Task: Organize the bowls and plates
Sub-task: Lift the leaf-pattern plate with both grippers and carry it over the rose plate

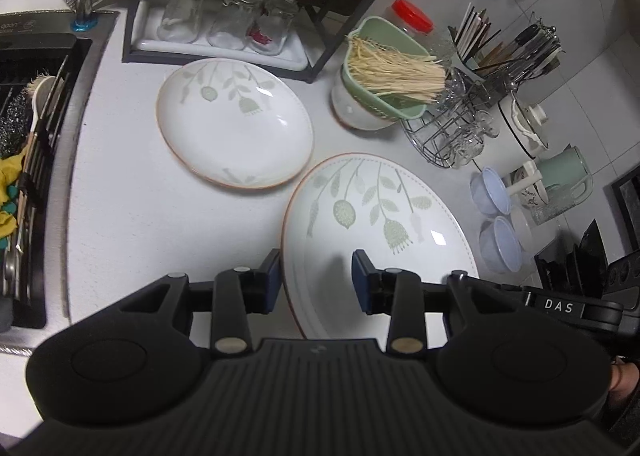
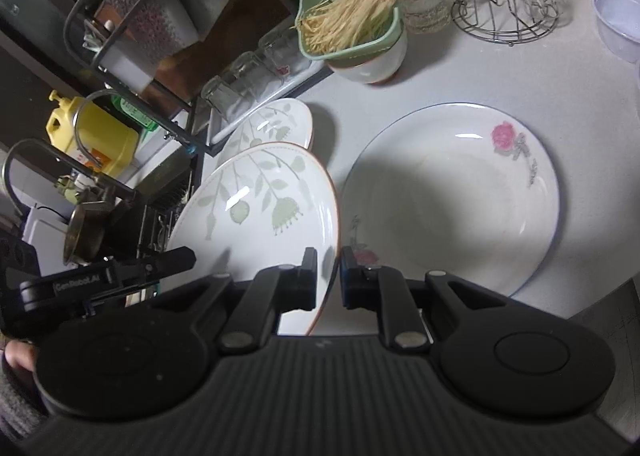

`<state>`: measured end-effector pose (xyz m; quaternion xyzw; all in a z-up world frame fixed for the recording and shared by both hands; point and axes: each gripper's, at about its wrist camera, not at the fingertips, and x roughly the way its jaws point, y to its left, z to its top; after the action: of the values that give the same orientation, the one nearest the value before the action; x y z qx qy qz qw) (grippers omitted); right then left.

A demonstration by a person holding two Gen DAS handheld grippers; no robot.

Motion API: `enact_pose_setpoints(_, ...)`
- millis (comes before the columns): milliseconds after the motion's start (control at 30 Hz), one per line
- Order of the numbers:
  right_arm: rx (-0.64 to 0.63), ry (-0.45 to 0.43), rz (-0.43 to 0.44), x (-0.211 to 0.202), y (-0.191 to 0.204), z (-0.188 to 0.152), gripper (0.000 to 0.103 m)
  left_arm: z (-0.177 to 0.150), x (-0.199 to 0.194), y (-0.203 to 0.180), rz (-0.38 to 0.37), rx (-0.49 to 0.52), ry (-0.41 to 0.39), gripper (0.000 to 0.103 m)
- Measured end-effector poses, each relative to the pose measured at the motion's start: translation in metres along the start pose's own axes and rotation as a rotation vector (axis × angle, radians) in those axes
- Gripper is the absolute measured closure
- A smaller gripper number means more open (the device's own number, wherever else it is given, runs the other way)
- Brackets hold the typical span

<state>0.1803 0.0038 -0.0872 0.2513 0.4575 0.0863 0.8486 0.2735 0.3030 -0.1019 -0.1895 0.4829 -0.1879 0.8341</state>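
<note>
A white plate with green leaves [image 1: 380, 232] hangs tilted above the counter, held from both sides. My left gripper [image 1: 317, 280] straddles its left rim, one pad outside and one on the inner slope, shut on it. My right gripper [image 2: 329, 280] is shut on the opposite rim of the same leaf plate [image 2: 260, 207]. A matching leaf plate [image 1: 234, 123] lies flat on the counter beyond it. To the right, a larger white plate with pink roses [image 2: 452, 199] also lies flat. A white bowl [image 2: 372, 63] carries a green strainer of pale strands.
The sink [image 1: 36, 135] with brushes lies at the left. A tray of upturned glasses [image 1: 224, 23] sits under a black rack. A wire glass stand [image 1: 448, 135], clear plastic cups [image 1: 496, 215], a utensil holder [image 1: 512, 51] and a mug [image 1: 560, 171] crowd the right.
</note>
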Motion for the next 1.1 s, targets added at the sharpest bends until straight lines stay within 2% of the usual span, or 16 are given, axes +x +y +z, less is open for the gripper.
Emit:
enact_pose_setpoints(200,-0.043,-0.001,0.028,-0.019,-0.022,0.017,0.089,-0.014,0.008,-0.032,0.016,-0.027,-0.018,0.062)
enact_pose_setpoints(433,-0.103,-0.005,0.022,-0.025,-0.052,0.041,0.089,-0.020,0.037,-0.062,0.034,-0.062,-0.033,0.062)
enact_pose_setpoints(600,-0.135,0.036,0.024,-0.014,-0.076,0.047,0.089,-0.026,0.067,-0.064,0.053,-0.127,-0.023,0.062)
enact_pose_setpoints(1100,-0.290,0.166,0.014,0.035,-0.126,0.079,0.089,-0.035,0.128,-0.090,0.179,-0.178,-0.019,0.062)
